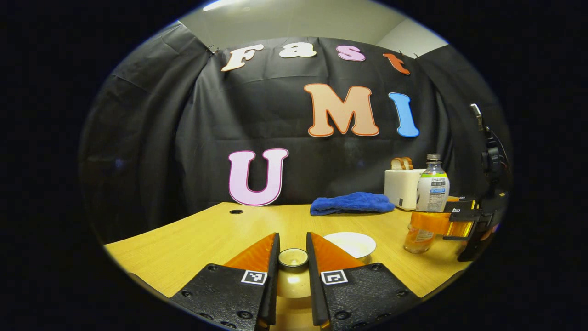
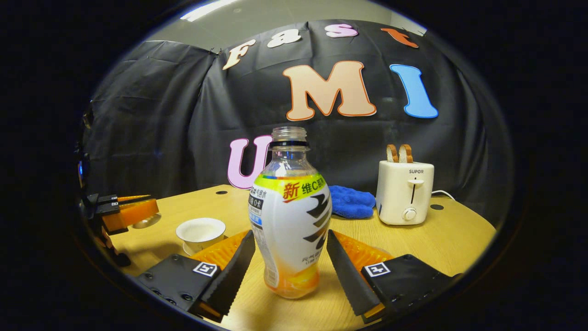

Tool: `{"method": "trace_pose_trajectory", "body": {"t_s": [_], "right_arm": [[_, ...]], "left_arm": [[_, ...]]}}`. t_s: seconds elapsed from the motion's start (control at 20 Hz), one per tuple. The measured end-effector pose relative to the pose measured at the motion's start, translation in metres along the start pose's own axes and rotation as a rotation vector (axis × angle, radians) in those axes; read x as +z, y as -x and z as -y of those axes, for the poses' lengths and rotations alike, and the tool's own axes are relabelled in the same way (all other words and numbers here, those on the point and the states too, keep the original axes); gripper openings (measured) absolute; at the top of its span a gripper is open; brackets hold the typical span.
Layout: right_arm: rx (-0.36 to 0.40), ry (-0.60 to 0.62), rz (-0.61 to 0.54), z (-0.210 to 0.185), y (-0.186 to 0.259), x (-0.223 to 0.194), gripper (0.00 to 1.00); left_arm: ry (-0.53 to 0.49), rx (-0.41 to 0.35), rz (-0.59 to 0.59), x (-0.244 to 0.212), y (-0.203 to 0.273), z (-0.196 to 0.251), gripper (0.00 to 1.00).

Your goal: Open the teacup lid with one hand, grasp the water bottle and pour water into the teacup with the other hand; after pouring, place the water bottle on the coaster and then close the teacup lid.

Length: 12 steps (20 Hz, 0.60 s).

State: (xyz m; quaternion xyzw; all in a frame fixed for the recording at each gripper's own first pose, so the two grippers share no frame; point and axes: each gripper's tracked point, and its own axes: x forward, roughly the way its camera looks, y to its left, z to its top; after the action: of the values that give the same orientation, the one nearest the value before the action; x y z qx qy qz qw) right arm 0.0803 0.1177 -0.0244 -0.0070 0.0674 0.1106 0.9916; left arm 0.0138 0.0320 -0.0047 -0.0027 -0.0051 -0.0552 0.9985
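Bottle status: the clear plastic water bottle point(image 2: 290, 216) with the white-and-yellow label stands uncapped on the light wooden table point(image 2: 459, 239), between the right gripper's point(image 2: 291, 257) spread fingers, and I can't tell if they're touching it yet. Left gripper point(image 1: 293, 257) is pinching the knob of the pale round teacup lid point(image 1: 293, 258). The open white teacup point(image 2: 200, 232) sits at about 9 o'clock from the bottle in the right gripper view.

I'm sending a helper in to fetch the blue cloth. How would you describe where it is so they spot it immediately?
Look at the wooden table and find the white toaster near its back edge. The blue cloth lies crumpled just beside the toaster, against the black wall. It is the one soft, bright blue thing there.
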Motion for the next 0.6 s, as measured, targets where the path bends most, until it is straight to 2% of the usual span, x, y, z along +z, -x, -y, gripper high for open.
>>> {"method": "trace_pose_trajectory", "body": {"t_s": [0.05, 0.1, 0.15, 0.3, 0.35, 0.4, 0.6], "right_arm": [[-0.006, 0.001, -0.010, 0.000, -0.003, -0.001, 0.99], [-0.019, 0.003, -0.022, 0.002, -0.004, -0.003, 0.95], [-0.038, 0.003, -0.039, 0.005, -0.005, -0.006, 1.00], [-0.079, 0.010, -0.074, 0.010, -0.007, -0.011, 0.75], [-0.090, 0.019, -0.073, 0.011, -0.007, -0.011, 0.70], [-0.093, 0.033, -0.072, 0.010, -0.006, -0.011, 0.67], [-0.120, 0.088, -0.077, 0.014, 0.001, -0.002, 0.65]], "left_arm": [[-0.001, 0.005, 0.000, 0.000, -0.001, -0.003, 0.28], [-0.001, 0.009, 0.000, 0.000, -0.001, -0.007, 0.28], [-0.002, 0.010, 0.000, 0.000, -0.002, -0.009, 0.28], [-0.002, 0.019, 0.001, 0.000, -0.003, -0.017, 0.28], [-0.003, 0.021, 0.001, 0.000, -0.002, -0.018, 0.27], [-0.003, 0.020, 0.001, 0.000, -0.003, -0.018, 0.28], [-0.001, 0.015, 0.001, 0.000, -0.004, -0.017, 0.28]]}}
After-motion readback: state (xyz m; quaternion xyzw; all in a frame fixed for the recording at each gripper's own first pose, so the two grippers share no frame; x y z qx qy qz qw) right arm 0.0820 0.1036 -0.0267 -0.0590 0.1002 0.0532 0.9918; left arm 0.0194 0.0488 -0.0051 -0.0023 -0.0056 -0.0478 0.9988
